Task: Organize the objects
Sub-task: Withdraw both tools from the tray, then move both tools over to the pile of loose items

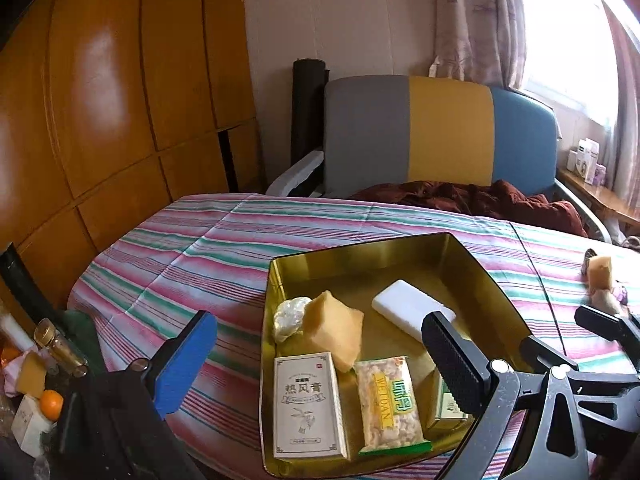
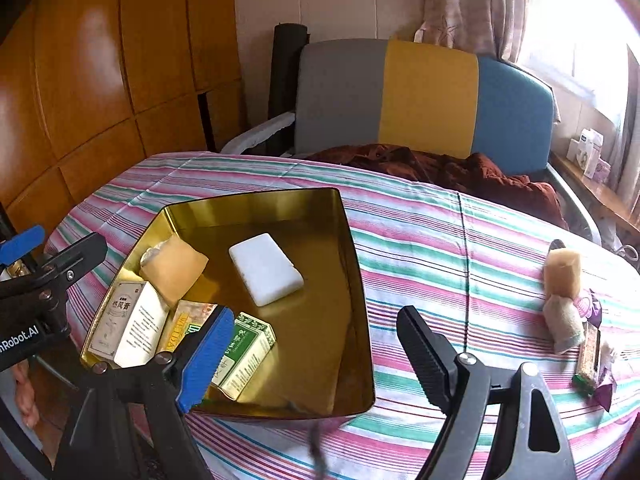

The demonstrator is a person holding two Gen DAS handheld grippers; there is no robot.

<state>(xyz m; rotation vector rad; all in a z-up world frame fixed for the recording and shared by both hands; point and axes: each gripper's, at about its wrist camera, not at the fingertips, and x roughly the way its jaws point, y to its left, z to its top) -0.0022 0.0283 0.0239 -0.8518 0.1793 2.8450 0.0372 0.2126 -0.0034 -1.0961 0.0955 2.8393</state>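
A gold metal tray [image 1: 360,254] [image 2: 352,256] sits on the striped tablecloth. It holds a white bar [image 1: 408,310] [image 2: 266,274], a tan block [image 1: 334,330] [image 2: 174,268], a white medicine box [image 1: 306,404] [image 2: 128,330], a snack packet [image 1: 390,404] and a green box [image 2: 246,354]. My left gripper [image 1: 320,364] is open and empty over the tray's near side. My right gripper [image 2: 316,354] is open and empty over the tray's right part. Loose items lie at the right: a tan block [image 2: 562,272] [image 1: 600,270], a cloth pouch [image 2: 564,322] and a snack bar [image 2: 588,356].
A grey, yellow and blue chair [image 2: 424,96] with a brown cloth [image 2: 460,172] stands behind the table. A wooden wardrobe [image 1: 100,100] is on the left. Clutter with an orange [image 1: 52,404] sits low at the left. A windowsill with boxes [image 2: 588,152] is on the right.
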